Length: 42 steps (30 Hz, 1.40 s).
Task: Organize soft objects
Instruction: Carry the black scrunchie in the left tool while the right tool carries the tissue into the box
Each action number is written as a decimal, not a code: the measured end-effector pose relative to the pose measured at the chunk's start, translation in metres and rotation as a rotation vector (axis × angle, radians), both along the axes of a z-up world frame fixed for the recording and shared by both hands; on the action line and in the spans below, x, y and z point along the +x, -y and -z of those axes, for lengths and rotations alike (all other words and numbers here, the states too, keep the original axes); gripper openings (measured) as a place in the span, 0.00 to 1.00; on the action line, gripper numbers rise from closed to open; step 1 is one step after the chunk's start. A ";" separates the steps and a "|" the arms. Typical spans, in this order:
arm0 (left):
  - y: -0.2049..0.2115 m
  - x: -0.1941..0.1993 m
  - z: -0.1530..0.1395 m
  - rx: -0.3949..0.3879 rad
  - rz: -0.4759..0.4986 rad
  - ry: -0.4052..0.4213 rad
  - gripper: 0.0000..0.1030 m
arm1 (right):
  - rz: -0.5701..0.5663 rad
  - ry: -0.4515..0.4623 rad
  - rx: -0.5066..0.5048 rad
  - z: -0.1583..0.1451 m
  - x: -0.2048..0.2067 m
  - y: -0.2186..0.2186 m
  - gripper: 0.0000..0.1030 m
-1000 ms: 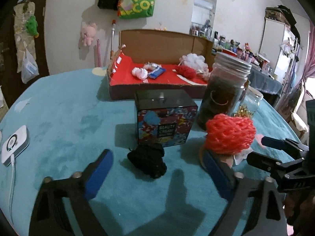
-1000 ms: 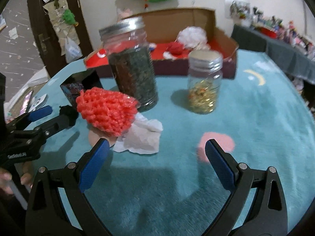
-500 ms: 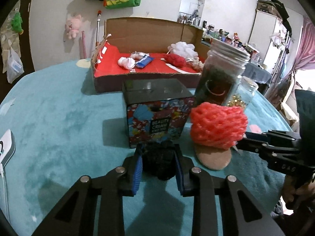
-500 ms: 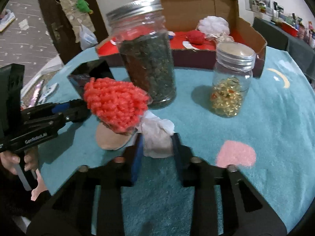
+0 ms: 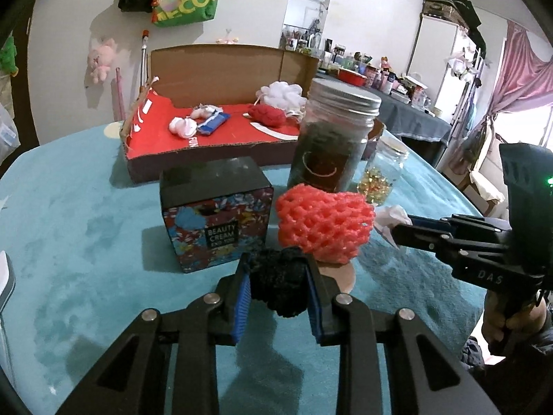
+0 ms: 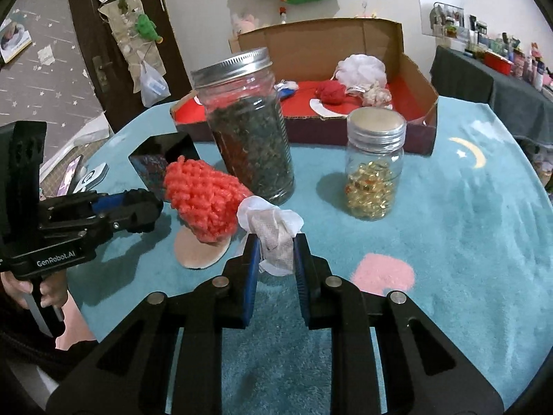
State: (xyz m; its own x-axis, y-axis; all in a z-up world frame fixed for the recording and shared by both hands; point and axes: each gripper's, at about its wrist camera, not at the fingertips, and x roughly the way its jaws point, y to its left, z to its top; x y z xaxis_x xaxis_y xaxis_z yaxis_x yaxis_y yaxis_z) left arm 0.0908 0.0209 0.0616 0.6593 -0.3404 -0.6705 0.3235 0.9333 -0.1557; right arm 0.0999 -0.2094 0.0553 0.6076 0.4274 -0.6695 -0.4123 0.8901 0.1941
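My left gripper [image 5: 278,278] is shut on a black fuzzy wad [image 5: 280,285], held just above the teal cloth. My right gripper [image 6: 275,252] is shut on a crumpled white tissue [image 6: 273,230]; in the left wrist view that gripper [image 5: 402,230] shows at the right with the tissue [image 5: 392,214] at its tip. An orange-red foam net [image 5: 325,223] [image 6: 204,202] rests on a beige round pad [image 6: 200,250] between the two grippers. At the back stands a cardboard box with a red floor [image 5: 221,135] [image 6: 411,103], holding a white pouf [image 5: 285,93], a red ball [image 5: 271,116] and other soft bits.
A black Beauty Cream box [image 5: 214,211], a tall jar of dark leaves [image 5: 331,141] [image 6: 249,135] and a small jar of golden capsules [image 6: 375,166] stand on the round teal table [image 5: 69,224]. A white device [image 5: 5,283] lies at the left edge. A hand [image 6: 45,292] grips the left tool.
Both grippers went from wide open to shut: the left closed on the black wad, the right on the white tissue. Both objects now sit lifted slightly between the pads.
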 end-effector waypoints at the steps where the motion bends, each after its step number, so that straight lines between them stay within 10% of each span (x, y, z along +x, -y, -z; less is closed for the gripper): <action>1: 0.000 0.000 0.000 -0.001 0.000 -0.002 0.29 | 0.000 0.000 0.000 0.000 -0.001 0.001 0.18; 42: -0.089 0.036 0.010 0.092 -0.079 -0.064 0.29 | 0.150 -0.078 -0.026 0.007 0.034 0.080 0.18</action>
State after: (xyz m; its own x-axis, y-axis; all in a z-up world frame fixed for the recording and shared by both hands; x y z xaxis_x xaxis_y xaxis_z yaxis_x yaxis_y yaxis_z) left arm 0.1270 0.1097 0.0517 0.6366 -0.2246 -0.7378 0.2408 0.9667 -0.0864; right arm 0.1337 -0.2896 0.0485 0.6091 0.3180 -0.7265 -0.2591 0.9456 0.1966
